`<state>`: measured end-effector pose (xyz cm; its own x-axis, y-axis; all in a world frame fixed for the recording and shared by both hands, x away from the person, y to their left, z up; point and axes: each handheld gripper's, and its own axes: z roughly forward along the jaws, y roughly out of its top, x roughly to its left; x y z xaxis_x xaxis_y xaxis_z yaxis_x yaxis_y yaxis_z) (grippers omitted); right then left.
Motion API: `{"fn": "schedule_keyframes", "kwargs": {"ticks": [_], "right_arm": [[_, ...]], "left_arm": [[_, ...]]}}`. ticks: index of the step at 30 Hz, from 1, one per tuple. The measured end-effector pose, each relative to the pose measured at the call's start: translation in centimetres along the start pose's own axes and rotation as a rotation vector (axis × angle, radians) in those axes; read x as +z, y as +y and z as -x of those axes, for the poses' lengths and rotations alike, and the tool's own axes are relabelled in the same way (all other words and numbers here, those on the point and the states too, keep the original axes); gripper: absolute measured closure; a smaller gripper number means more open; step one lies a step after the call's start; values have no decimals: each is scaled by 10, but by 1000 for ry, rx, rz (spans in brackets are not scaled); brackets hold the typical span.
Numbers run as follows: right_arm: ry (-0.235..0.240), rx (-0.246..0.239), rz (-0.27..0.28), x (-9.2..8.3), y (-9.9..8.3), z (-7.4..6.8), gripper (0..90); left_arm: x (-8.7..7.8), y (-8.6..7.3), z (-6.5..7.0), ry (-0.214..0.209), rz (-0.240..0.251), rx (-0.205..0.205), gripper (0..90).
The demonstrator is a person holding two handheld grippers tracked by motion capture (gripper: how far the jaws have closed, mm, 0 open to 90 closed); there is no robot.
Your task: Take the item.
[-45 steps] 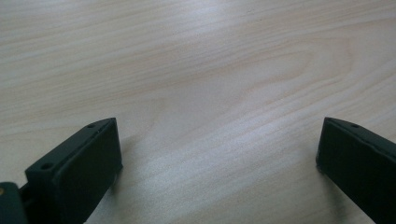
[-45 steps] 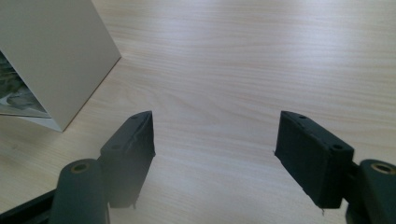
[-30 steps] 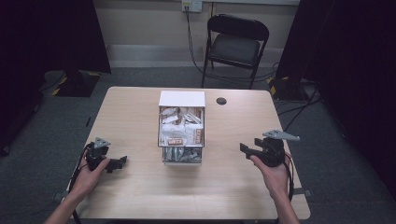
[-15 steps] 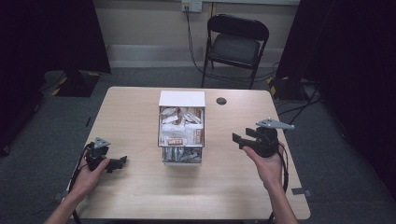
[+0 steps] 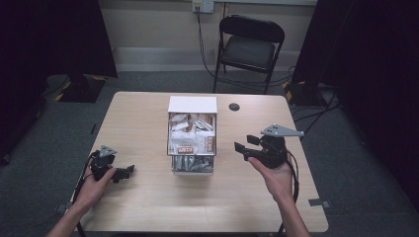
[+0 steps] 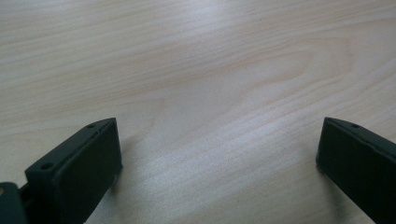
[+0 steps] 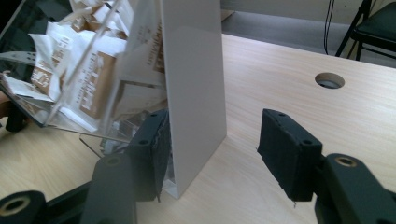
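Packet box centre-table, both grippers off it

Table is sitting in a dark-curtained room with a folding chair behind. Box is showing packets from above; the right gripper view is giving its white side wall. Right gripper, jaws just closing, is holding nothing. Left gripper is resting agape. Labels unreadable.

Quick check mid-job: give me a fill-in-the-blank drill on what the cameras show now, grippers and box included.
1. The clear box in the middle of the table is filled with ____.
2. The left gripper has nothing but bare ____ between its open jaws.
3. The right gripper is lifted off the table and points toward the ____.
4. Behind the table stands a black folding ____.

Missing words: packets; tabletop; box; chair
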<state>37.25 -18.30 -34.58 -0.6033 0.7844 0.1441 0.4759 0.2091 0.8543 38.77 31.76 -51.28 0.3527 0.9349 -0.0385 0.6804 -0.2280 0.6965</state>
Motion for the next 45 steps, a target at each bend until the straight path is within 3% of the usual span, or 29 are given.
{"fn": "schedule_keyframes", "kwargs": {"ticks": [7,22,37,42,45], "right_arm": [[11,-13,27,-8,9,-9,429],[80,-52,60,-19,32,-24,432],[192,-116,70,1,55,-57,466],[228,-137,61,15,61,-69,514],[225,-144,44,25,64,-74,521]], "left_arm": [[0,0,0,0,0,0,0],[0,0,0,0,0,0,0],[0,0,0,0,0,0,0],[0,0,0,0,0,0,0],[0,0,0,0,0,0,0]]}}
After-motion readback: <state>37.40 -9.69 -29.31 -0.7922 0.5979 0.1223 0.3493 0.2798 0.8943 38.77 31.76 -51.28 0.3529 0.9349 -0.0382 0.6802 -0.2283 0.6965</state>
